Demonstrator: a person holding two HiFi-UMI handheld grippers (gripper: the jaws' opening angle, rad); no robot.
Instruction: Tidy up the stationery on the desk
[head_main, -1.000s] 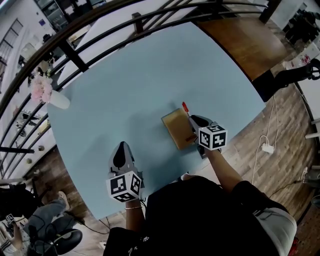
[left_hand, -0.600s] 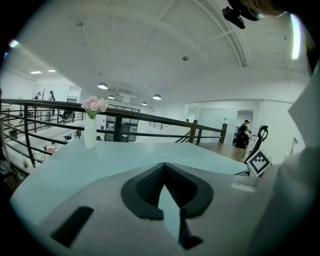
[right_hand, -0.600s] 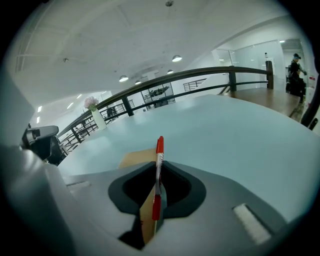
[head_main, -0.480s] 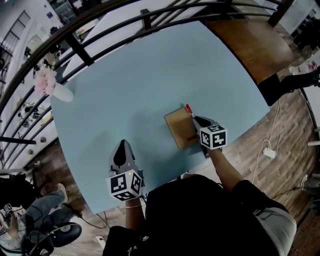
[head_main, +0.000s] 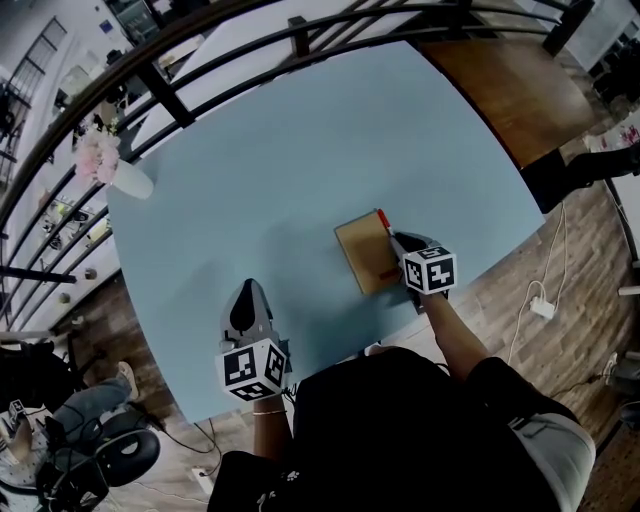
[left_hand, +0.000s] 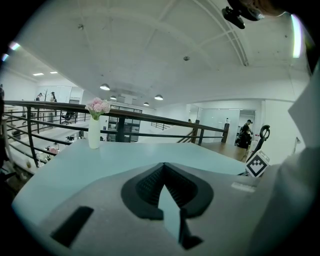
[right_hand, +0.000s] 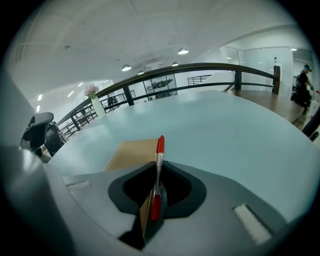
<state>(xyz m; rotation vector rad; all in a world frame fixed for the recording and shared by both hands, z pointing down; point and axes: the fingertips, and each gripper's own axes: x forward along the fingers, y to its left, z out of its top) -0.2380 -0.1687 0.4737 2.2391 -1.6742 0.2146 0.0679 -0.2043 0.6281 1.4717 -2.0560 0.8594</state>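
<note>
Pale blue and nearly bare, the surface (head_main: 300, 150) fills most of my head view, with a dark railing (head_main: 230, 60) curving round its far side and wooden floor beyond its right corner. At the far left corner a white vase (head_main: 128, 180) stands upright with pink flowers (head_main: 98, 157) in it.

A brown notebook (head_main: 365, 255) lies flat close to the near edge, toward the right corner. My right tool (right_hand: 156, 180) is over that notebook's right edge, tilted downward, and its jaws are closed narrowly on a red pen (right_hand: 159, 150). The pen has a white barrel and stands on end between the pads. Its red cap pokes out past the jaw tips toward the far side, running along the notebook's right edge. Whether the pen touches the notebook or the surface I cannot tell.

My left tool (head_main: 247, 292) hangs over the surface by the near edge, toward the left corner and well apart from the notebook. Its jaws are pressed together with nothing between them, and it points across the surface toward the vase.
</note>
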